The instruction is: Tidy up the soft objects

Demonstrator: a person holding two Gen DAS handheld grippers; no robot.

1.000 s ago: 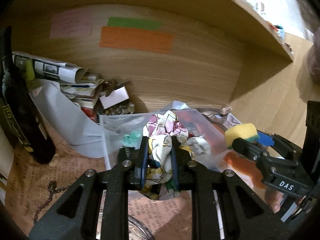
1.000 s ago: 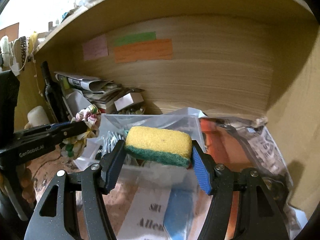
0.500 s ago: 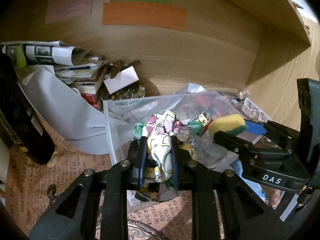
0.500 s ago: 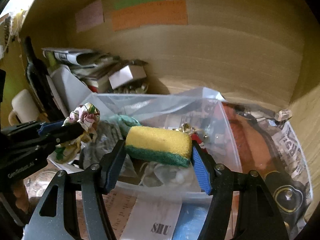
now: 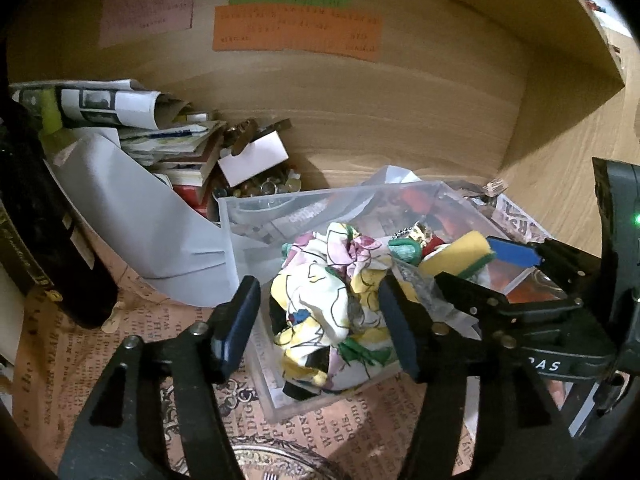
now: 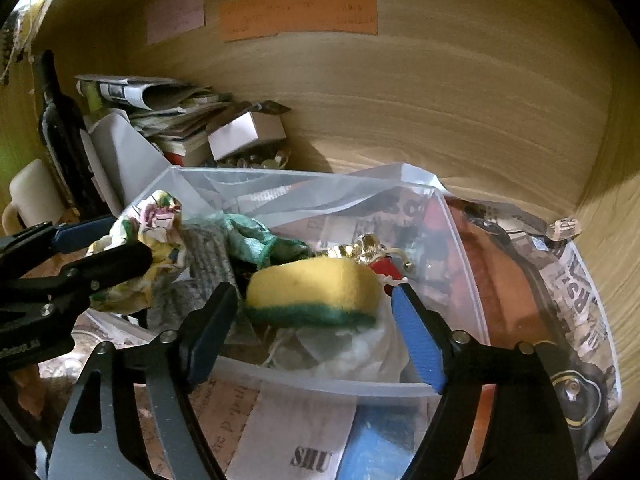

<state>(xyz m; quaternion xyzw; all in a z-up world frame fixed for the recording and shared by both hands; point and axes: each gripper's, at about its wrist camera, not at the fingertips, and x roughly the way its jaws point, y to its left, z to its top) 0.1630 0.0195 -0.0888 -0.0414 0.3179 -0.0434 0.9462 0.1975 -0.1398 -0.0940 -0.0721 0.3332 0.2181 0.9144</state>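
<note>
Yellow sponge with green scrub base, crumpled floral cloth

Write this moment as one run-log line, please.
left gripper: opening, crumpled floral cloth between jaws | right gripper: opening, yellow-green sponge released | both over clear plastic bin

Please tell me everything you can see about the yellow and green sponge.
The yellow sponge with a dark green scouring layer is a soft-looking rounded block, yellow side up and green layer beneath. It lies slightly tilted inside the clear plastic storage box, on top of whitish crumpled plastic and beside a small red and gold trinket. It sits between the fingers of the right gripper, whose jaws are opening; the pads no longer press on it. From the left wrist view it shows at the box's right side.
</note>
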